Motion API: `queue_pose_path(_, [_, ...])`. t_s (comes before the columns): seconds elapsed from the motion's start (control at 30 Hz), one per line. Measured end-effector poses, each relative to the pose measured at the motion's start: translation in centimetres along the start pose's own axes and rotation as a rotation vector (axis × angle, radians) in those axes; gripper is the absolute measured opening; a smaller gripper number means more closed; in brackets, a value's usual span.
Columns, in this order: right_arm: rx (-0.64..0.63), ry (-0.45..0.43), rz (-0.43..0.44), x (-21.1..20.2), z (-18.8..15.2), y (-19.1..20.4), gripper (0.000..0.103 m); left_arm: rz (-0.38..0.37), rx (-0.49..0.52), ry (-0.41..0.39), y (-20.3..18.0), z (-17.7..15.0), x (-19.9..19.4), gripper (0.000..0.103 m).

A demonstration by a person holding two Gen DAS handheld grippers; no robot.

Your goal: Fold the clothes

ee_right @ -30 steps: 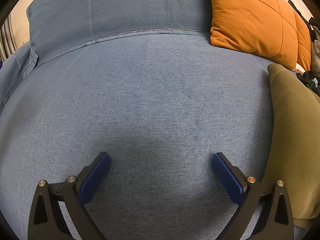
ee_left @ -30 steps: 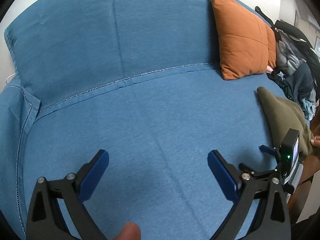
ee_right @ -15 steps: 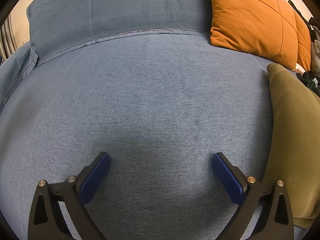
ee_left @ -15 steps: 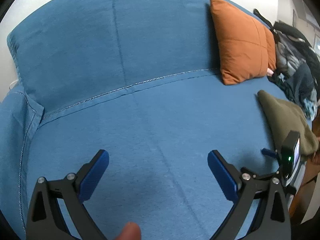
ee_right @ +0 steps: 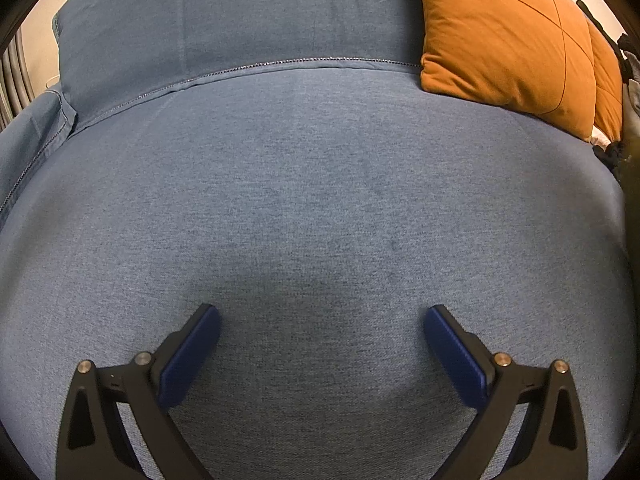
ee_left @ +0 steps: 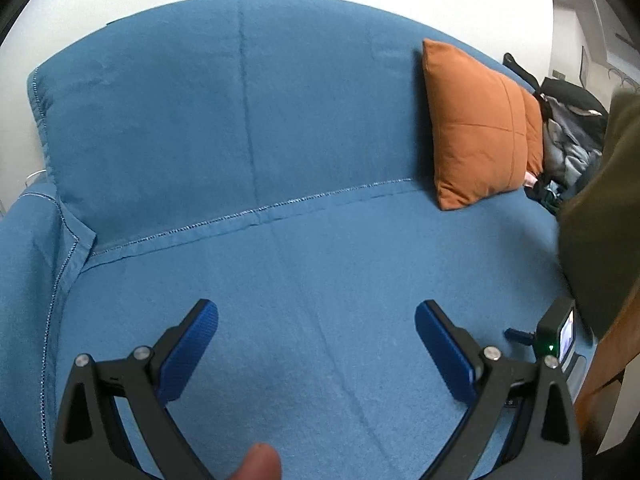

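Observation:
An olive-green garment (ee_left: pixel 600 216) hangs lifted at the right edge of the left wrist view, above the blue sofa seat (ee_left: pixel 320 280); what holds it is out of frame. Only a dark sliver of it shows at the right edge of the right wrist view (ee_right: pixel 630 184). My left gripper (ee_left: pixel 316 344) is open and empty above the seat. My right gripper (ee_right: pixel 322 340) is open and empty, low over the seat (ee_right: pixel 320 200); its body and camera show in the left wrist view (ee_left: pixel 556 340).
Two orange cushions (ee_left: pixel 476 120) lean on the sofa back at the right, also in the right wrist view (ee_right: pixel 508 32). A heap of dark and grey clothes (ee_left: pixel 572 140) lies beyond them. The sofa arm (ee_left: pixel 28 280) is at the left.
The olive garment has risen off the seat and now hangs at the right edge. The left gripper has pulled back and tilted up. The right gripper has hardly moved.

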State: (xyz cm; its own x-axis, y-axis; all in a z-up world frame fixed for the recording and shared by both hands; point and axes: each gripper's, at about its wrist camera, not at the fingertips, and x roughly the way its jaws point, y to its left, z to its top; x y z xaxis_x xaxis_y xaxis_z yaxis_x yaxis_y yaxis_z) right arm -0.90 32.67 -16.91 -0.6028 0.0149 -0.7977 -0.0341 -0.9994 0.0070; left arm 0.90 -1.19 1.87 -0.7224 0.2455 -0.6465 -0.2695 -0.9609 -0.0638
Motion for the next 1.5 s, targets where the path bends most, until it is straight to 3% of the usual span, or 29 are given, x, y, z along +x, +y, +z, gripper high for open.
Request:
queue_pose_path(0.6, [0.000, 0.000, -0.001, 0.2, 0.1, 0.0, 0.103, -0.011, -0.086, -0.072, 3.6, 0.4, -4.3, 0.100])
queue_pose_path(1.5, [0.000, 0.000, -0.001, 0.4, 0.2, 0.0, 0.103, -0.016, -0.248, -0.087, 8.3, 0.9, -5.8, 0.100])
